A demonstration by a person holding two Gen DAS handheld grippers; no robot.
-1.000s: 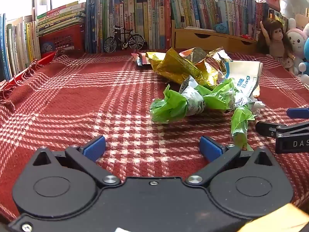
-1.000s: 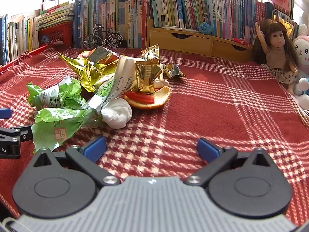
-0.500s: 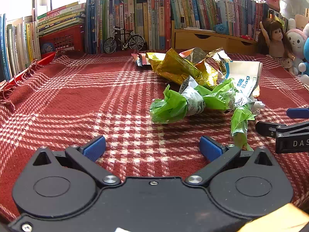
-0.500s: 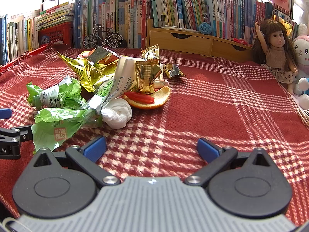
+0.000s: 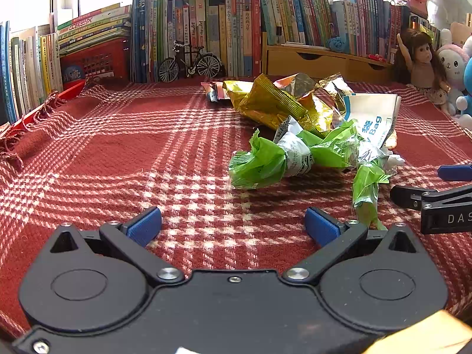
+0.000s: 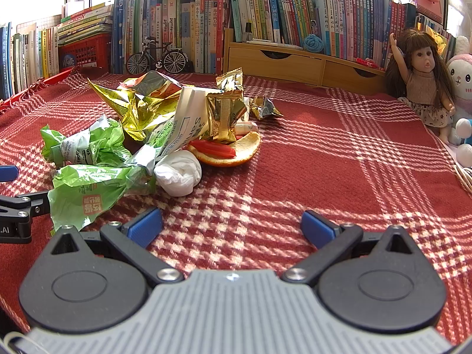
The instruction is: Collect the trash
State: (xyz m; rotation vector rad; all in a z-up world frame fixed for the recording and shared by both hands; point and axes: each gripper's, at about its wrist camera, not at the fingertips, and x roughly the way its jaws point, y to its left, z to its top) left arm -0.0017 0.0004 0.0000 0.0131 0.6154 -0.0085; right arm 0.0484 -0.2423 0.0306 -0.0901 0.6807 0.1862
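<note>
A lived-in home, probably a child's room or study corner. A red plaid cloth (image 6: 339, 153) with a fringed left edge covers the table. Along the far edge stand tightly packed rows of books (image 6: 265, 8), many with Chinese titles, a red plastic crate (image 5: 94, 59), a low wooden drawer unit (image 6: 295, 59) and a miniature bicycle (image 6: 157, 57). At the far right corner sit a long-haired doll (image 6: 421, 82) and plush toys (image 6: 460, 79). Daylight enters from a window at upper left.
</note>
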